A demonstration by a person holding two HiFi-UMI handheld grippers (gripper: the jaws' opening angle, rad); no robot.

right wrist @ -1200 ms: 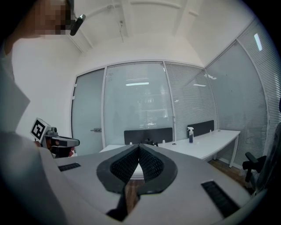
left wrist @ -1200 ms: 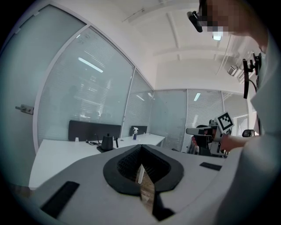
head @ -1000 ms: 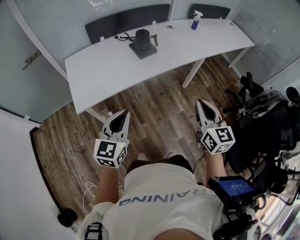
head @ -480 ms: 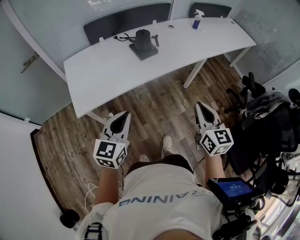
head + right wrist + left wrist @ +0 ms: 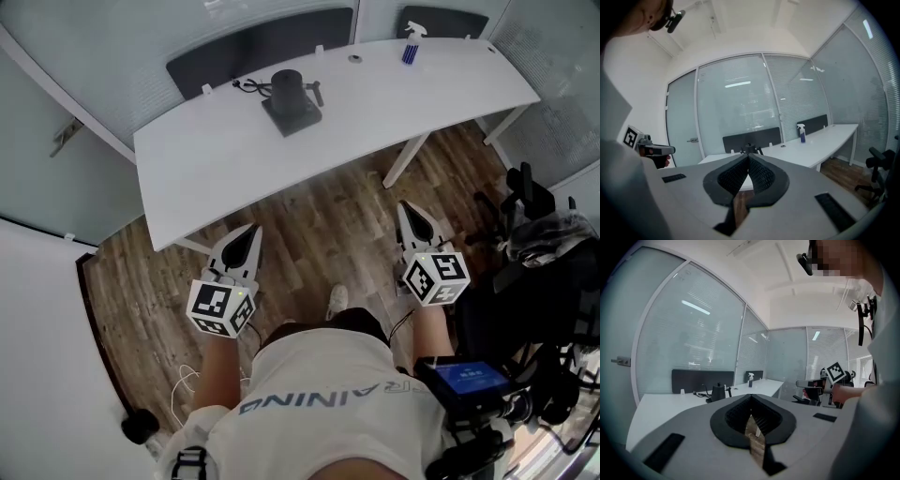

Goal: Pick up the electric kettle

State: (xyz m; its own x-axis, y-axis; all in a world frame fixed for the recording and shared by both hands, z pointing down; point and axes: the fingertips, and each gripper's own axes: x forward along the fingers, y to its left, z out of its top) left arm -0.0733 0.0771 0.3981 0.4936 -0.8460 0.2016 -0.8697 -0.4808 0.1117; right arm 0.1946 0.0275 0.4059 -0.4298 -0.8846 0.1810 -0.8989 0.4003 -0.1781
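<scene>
Left gripper (image 5: 248, 232) and right gripper (image 5: 409, 211) closed, empty, over wood floor (image 5: 319, 216) near white desk (image 5: 216, 159).

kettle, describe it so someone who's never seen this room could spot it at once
Find the long curved white desk ahead of the person. Near its back edge, left of the middle in the head view, the kettle stands on a dark square base. It is the only squat dark pot there; the spray bottle far to the right is slim and blue.

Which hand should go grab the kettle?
Probably the right gripper: the kettle sits dead ahead of its jaws, handle on its side. The left gripper is about as far off. Both are shut and short of the desk.
</scene>
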